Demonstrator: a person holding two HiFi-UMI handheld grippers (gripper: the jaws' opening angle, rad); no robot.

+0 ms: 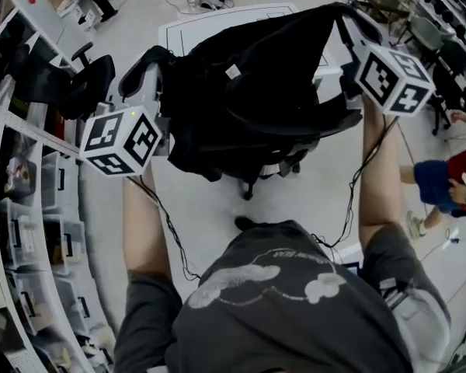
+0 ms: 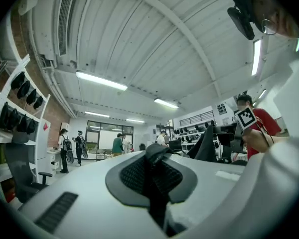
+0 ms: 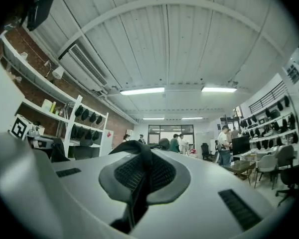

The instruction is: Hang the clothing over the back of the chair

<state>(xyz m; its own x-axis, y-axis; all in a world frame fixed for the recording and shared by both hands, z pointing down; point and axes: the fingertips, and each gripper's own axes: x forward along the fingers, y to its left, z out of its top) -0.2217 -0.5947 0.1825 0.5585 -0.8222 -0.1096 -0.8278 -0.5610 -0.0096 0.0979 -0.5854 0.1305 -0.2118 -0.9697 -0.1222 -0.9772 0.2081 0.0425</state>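
A black garment (image 1: 248,76) hangs spread between my two grippers, held up over a black office chair (image 1: 295,127) whose base (image 1: 251,183) shows below it. The garment hides most of the chair's back. My left gripper (image 1: 165,64) holds the garment's left edge, and my right gripper (image 1: 346,15) holds its right corner. In the left gripper view the jaws (image 2: 152,176) are shut, with a fold of black fabric (image 2: 154,156) pinched between the pads. The right gripper view shows the same: jaws (image 3: 139,176) shut on black fabric (image 3: 135,151).
Shelving with plastic bins (image 1: 19,208) runs along the left, and a second black chair (image 1: 81,84) stands beside it. A person in red and blue (image 1: 450,181) is at the right edge. Tables and chairs (image 1: 435,37) fill the upper right.
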